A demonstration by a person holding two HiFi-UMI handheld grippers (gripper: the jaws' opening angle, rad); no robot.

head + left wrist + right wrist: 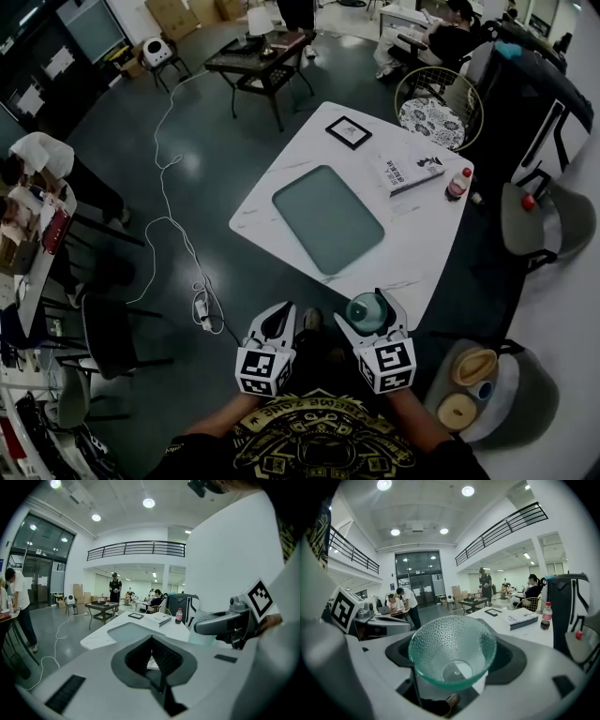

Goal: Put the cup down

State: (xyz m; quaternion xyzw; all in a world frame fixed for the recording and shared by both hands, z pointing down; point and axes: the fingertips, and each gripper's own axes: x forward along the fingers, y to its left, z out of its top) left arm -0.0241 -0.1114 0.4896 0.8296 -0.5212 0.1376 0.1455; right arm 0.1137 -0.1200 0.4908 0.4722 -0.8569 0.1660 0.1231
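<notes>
A teal dimpled glass cup point(366, 312) sits between the jaws of my right gripper point(369, 317), which is shut on it just off the near edge of the white table point(281, 178). In the right gripper view the cup point(452, 651) fills the middle, mouth toward the camera, and the gripper point(452, 665) clamps its sides. My left gripper point(274, 324) hangs beside it over the floor, left of the table corner. Its dark pads point(157, 660) meet with nothing between them. A grey-green mat point(328, 217) lies in the table's middle.
At the table's far side lie a black picture frame point(348, 131), a book point(410, 172) and a small bottle point(458, 183). A white cable point(173, 225) and power strip point(202, 305) lie on the floor at left. A cushioned chair point(487, 389) stands at the right.
</notes>
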